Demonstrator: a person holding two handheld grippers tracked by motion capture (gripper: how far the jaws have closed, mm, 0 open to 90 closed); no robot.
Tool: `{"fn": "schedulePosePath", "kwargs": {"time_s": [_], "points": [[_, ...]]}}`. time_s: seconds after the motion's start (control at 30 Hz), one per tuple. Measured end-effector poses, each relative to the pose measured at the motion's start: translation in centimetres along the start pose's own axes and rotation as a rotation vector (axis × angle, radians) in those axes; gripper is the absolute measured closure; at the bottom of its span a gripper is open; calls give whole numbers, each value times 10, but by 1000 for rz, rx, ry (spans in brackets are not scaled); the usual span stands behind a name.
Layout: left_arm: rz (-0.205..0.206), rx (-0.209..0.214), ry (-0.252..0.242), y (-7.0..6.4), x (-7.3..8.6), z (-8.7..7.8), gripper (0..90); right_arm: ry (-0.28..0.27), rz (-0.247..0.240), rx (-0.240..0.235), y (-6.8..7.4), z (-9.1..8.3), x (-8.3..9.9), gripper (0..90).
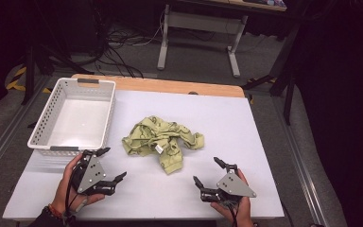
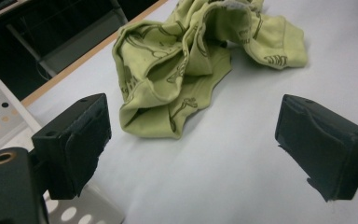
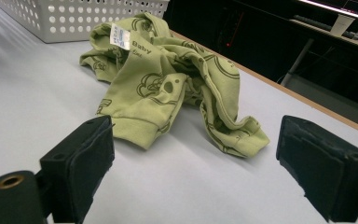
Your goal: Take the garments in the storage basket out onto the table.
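A crumpled light-green cotton baby garment with dark printed figures (image 1: 162, 141) lay near the middle of the pale grey tabletop (image 1: 246, 127), its white label turned up. To its left stood a white perforated plastic basket (image 1: 47, 120), just apart from the cloth. Nearer the table's front edge, the left gripper (image 1: 112, 165) and the right gripper (image 1: 207, 172) each pointed toward the garment, jaws spread wide, holding nothing, neither touching the cloth.
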State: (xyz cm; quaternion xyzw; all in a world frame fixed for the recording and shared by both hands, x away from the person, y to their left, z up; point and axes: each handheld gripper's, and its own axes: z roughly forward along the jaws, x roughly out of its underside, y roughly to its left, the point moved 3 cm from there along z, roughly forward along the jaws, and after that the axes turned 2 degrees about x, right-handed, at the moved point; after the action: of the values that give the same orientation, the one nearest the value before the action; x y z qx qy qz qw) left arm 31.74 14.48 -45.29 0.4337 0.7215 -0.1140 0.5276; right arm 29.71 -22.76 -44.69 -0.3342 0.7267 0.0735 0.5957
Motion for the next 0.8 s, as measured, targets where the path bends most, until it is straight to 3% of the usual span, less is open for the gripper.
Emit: {"fn": "schedulePosePath", "kwargs": {"time_s": [0.33, 0.5, 0.6, 0.8], "points": [[-14, -3, 21, -1, 14, -6, 105, 5, 14, 2, -1, -1, 1, 121], [-50, -21, 28, 2, 25, -13, 94, 16, 2, 0, 0, -1, 3, 120], [-102, -21, 21, 4, 32, -17, 93, 14, 6, 6, -1, -3, 3, 120], [-115, -29, 31, 3, 40, -25, 93, 13, 3, 5, 0, -4, 3, 119]]}}
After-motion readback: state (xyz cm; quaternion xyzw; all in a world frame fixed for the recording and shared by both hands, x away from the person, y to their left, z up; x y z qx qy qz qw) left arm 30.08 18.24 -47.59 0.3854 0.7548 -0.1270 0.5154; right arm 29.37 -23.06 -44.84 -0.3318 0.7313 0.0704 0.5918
